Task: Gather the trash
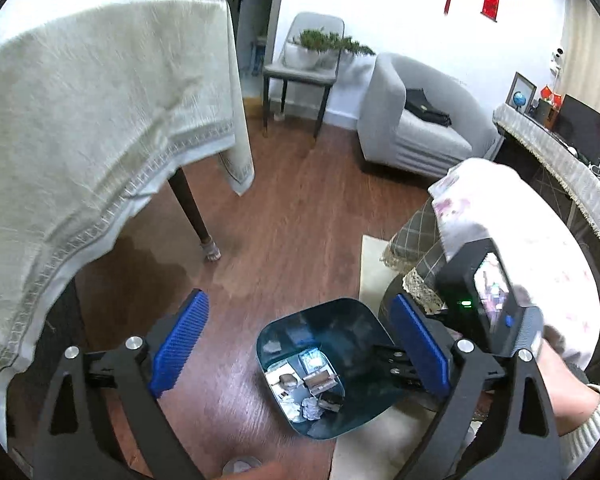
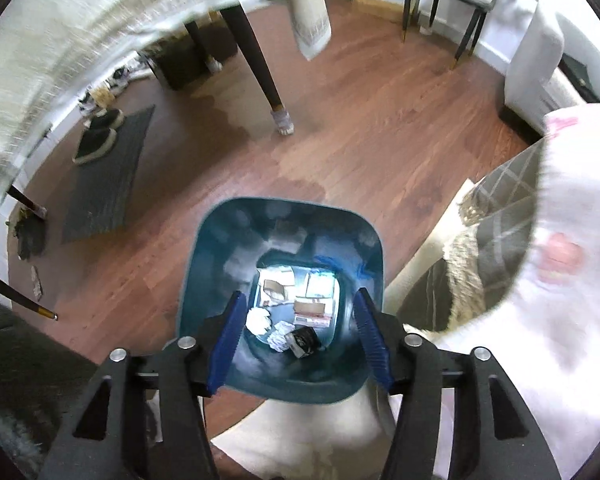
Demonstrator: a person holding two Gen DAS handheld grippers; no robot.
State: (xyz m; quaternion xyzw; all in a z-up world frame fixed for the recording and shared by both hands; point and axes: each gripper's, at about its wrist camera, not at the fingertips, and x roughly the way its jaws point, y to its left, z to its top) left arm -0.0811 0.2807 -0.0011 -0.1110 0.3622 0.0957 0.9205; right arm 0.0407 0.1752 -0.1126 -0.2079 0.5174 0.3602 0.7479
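A dark teal trash bin (image 1: pixel 348 324) stands on the wood floor, also in the right wrist view (image 2: pixel 216 248). At its bottom lie crumpled white paper (image 2: pixel 259 319), small cartons (image 2: pixel 312 309) and a dark wrapper (image 2: pixel 305 340). My right gripper (image 2: pixel 298 342) hangs open and empty directly over the bin's mouth. My left gripper (image 1: pixel 300 344) is open and empty, above and left of the bin. The right gripper's body (image 1: pixel 484 292) shows at the right of the left wrist view.
A table with a pale cloth (image 1: pixel 80 120) and dark legs (image 2: pixel 256 56) stands to the left. A grey armchair (image 1: pixel 416 120), a side chair (image 1: pixel 300 72), a dark mat with slippers (image 2: pixel 104 168) and a pale rug (image 2: pixel 300 436) surround the bin.
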